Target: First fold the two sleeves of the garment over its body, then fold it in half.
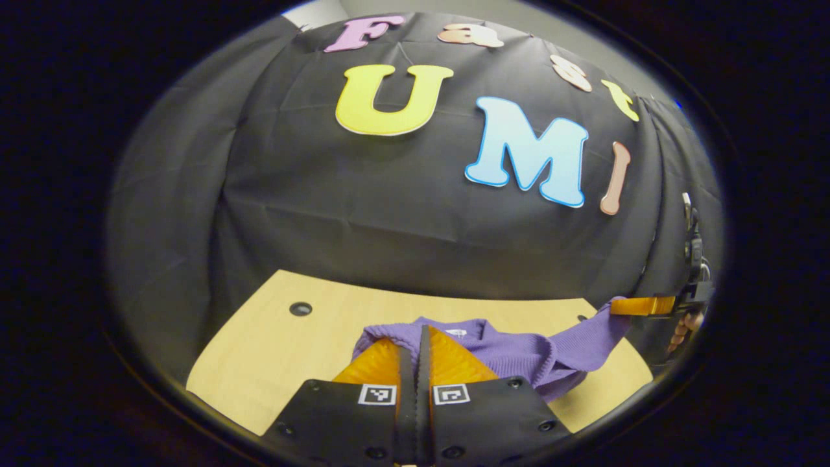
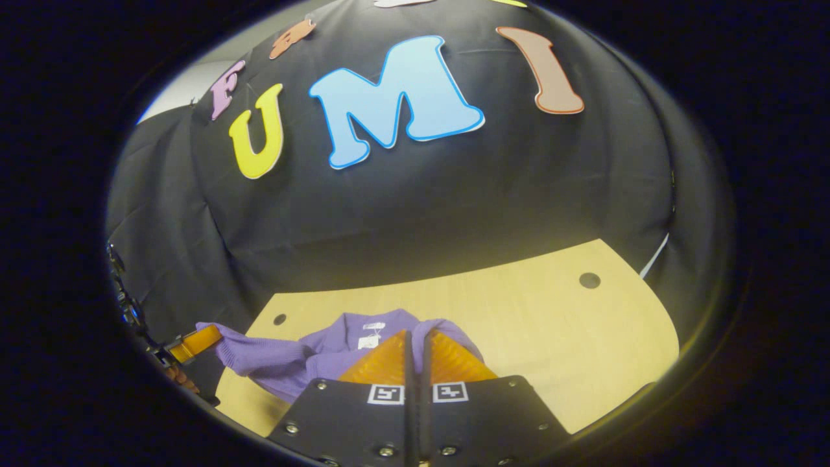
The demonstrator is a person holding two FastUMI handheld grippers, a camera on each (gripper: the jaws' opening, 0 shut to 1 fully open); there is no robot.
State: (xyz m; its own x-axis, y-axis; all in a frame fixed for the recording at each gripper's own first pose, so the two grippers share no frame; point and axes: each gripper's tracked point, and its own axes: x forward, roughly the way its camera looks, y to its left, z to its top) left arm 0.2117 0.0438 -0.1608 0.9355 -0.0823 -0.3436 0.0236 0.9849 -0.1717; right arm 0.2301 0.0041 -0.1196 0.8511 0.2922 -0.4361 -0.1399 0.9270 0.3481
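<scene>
In the left gripper view, the left gripper [image 1: 425, 337] sits bottom centre, fingers pressed together on the purple garment [image 1: 519, 353] — bunched on the counter [image 1: 272, 337]. At right, the right gripper [image 1: 639, 306] is clamped on a sleeve.

At the bottom of the left gripper view, the left gripper [image 1: 415, 353] shows a black plate body studded with round screws, carrying two small square black-and-white markers; the right gripper [image 2: 418, 353], low in the right gripper view, looks alike: black plates, silvery screws, paired square markers.
</scene>
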